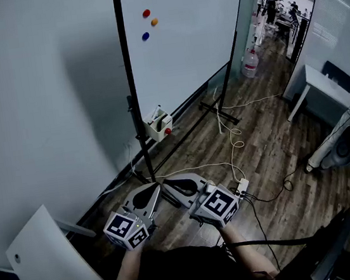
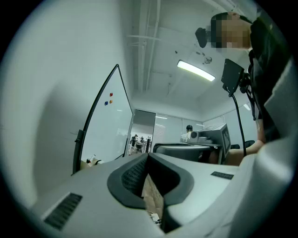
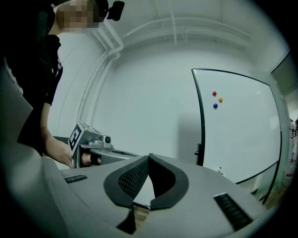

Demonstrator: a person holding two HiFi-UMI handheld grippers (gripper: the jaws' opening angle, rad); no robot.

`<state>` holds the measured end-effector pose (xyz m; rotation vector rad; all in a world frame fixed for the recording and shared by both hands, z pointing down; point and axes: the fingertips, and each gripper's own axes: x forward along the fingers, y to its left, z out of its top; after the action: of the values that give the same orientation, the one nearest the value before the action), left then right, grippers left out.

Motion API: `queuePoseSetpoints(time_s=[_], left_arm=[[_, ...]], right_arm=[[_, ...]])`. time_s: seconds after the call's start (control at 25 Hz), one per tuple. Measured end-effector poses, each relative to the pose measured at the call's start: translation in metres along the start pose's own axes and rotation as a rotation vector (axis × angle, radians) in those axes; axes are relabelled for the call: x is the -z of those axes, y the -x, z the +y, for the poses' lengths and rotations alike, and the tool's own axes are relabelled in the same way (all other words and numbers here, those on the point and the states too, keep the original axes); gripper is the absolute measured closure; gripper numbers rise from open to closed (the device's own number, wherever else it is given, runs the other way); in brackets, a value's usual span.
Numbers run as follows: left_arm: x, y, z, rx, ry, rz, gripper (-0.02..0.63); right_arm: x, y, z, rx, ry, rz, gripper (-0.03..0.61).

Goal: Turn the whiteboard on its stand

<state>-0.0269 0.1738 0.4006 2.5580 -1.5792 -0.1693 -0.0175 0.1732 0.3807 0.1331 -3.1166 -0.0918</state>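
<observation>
Looking steeply down at a wood floor point(image 1: 273, 155) beside a grey wall point(image 1: 40, 90). Facing the whiteboard point(image 1: 182, 45), upright on its black stand point(image 1: 139, 128), close along the wall with its near edge turned this way. Can make out three magnets point(image 1: 146, 13) high on its face: red, orange and blue. Also a small tray point(image 1: 158, 125) low on the stand, white cables point(image 1: 232, 136) trailing over the floor, and a bottle point(image 1: 250, 63) past the far end. Holding the left gripper point(image 2: 148, 156) level at the bottom of the head view, jaws pressed together at the tips, gripping nothing. Holding the right gripper point(image 3: 149, 157) just beside it, tip almost meeting tip, likewise closed and empty. Touching the whiteboard with neither, both well short of it.
</observation>
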Motion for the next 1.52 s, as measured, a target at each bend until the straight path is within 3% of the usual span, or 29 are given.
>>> queuePoseSetpoints(time_s=[0.36,0.6,1.08,1.52], left_arm=[[-0.005,-0.005,0.002,-0.013,-0.004,-0.004,0.609],[-0.005,-0.007,0.01,-0.046,-0.024,-0.005,0.609],[-0.016,-0.004,0.048,-0.141,-0.042,-0.018,0.612],[-0.022,-0.033,0.096,-0.121,-0.047,-0.022,0.612]], right_arm=[[-0.006,0.007,-0.011,0.003,-0.064,-0.054,0.565],[0.006,0.018,-0.026,0.039,-0.04,-0.02,0.565],[0.021,0.007,-0.049,-0.001,-0.038,0.027,0.563],[0.035,-0.021,-0.083,0.029,-0.036,0.067,0.563]])
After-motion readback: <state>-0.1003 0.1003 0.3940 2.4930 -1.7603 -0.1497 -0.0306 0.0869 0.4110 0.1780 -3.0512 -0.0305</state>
